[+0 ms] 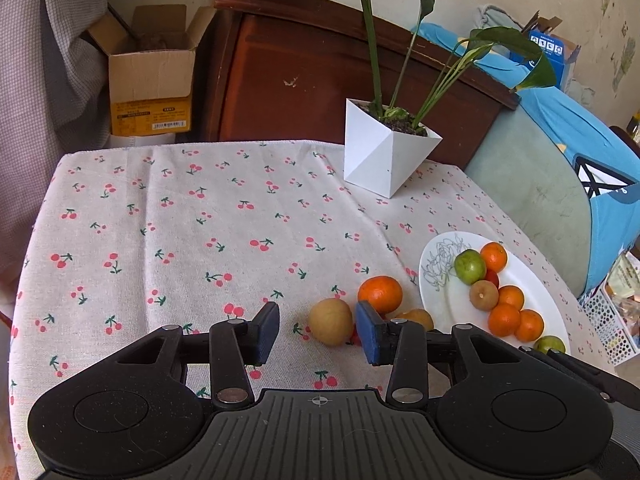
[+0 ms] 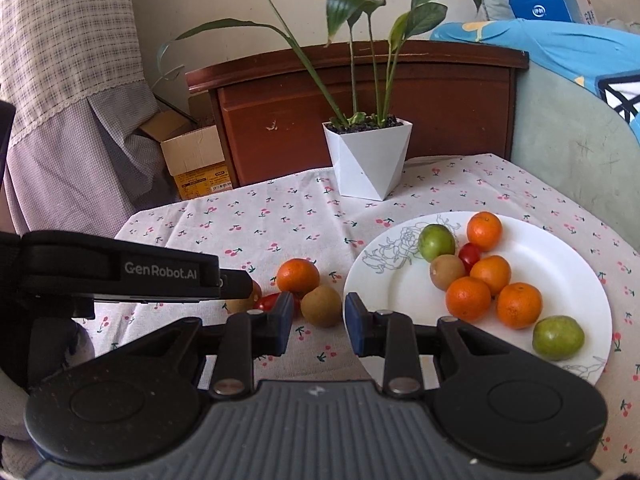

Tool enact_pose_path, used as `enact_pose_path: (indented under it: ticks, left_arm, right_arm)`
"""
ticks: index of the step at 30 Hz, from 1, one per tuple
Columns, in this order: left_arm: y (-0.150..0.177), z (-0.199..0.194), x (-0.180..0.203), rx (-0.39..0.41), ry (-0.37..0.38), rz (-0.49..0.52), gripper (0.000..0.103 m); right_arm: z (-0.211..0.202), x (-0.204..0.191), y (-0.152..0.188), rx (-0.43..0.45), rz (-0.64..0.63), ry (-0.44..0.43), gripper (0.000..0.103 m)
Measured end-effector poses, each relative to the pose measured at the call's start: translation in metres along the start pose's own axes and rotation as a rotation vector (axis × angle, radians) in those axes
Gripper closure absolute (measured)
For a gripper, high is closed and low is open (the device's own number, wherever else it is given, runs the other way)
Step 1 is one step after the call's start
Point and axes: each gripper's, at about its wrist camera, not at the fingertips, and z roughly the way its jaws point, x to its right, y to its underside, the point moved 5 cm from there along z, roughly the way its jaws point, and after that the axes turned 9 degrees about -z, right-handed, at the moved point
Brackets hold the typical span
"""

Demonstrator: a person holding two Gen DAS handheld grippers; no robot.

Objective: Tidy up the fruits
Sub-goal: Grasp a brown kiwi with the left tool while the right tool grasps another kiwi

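Both tongs hang released and empty: the left gripper and the right gripper each face the loose fruit just left of the plate. I'd straddle one brown fruit squarely, then clench gently so it doesn't roll. Beside the plate: one orange, two brown fruits, at least one tomato. On it: four oranges, two green fruits, one brown, one tomato.

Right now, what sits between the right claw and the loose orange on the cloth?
In the right wrist view, a brown fruit and a red tomato lie between the open right claw and the orange.
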Motion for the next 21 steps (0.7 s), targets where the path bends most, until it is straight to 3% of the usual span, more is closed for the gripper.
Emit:
enact_pose_path:
  ticks: [13, 21]
  left_arm:
    - [0.003, 0.012, -0.001, -0.018, 0.033, -0.020, 0.068]
    - [0.003, 0.012, 0.001, -0.011, 0.039, -0.006, 0.080]
  right_arm:
    - [0.016, -0.009, 0.001, -0.005, -0.105, 0.043, 0.073]
    - [0.019, -0.014, 0.002, 0.005, -0.172, 0.071, 0.075]
